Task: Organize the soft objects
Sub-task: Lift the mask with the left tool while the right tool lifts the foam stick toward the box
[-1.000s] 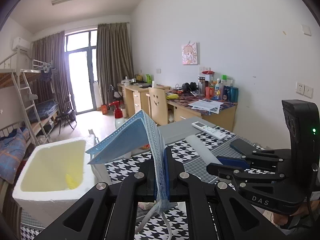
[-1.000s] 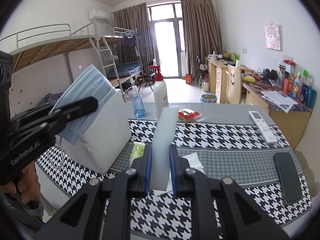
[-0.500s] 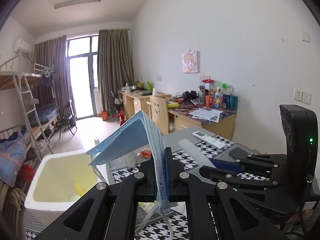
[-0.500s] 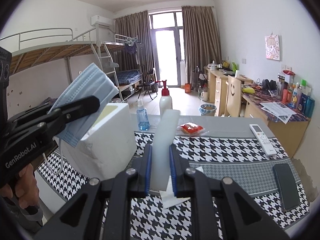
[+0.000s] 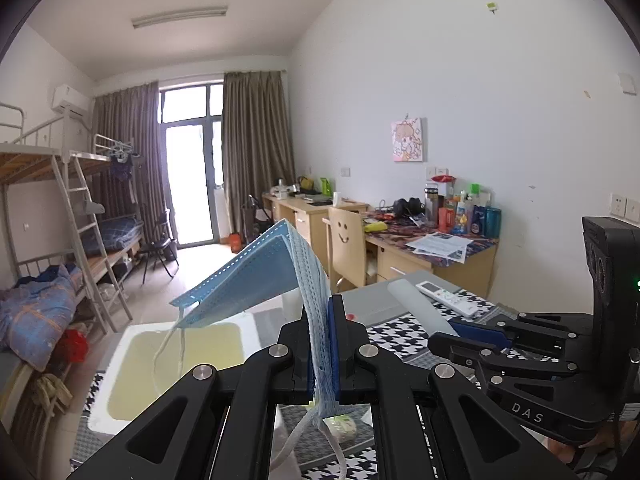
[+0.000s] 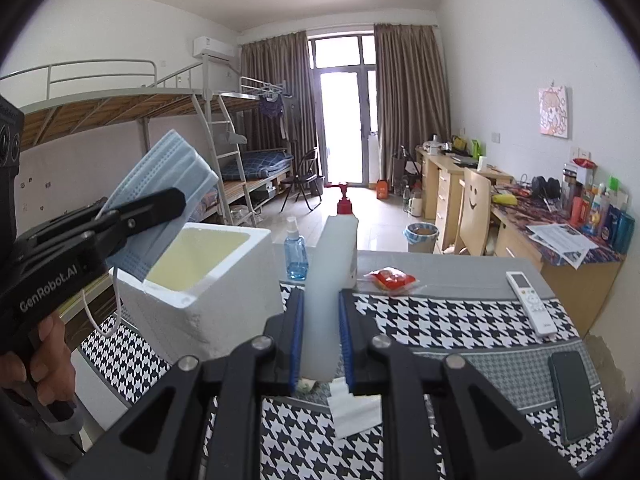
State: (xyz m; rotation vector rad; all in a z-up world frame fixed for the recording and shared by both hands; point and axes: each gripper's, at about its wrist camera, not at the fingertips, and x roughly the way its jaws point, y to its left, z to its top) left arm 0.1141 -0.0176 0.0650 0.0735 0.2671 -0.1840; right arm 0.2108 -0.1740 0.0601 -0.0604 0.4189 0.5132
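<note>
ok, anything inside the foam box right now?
The white foam box shows only bare yellowish inner walls and floor. The blue mask in the left gripper covers the near corner, so that part is hidden.

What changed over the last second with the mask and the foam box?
Both grippers rose; the left gripper carried the blue face mask up and over the white foam box opening. Nothing was let go: the left stays shut on the mask, the right gripper on its translucent white strip.
</note>
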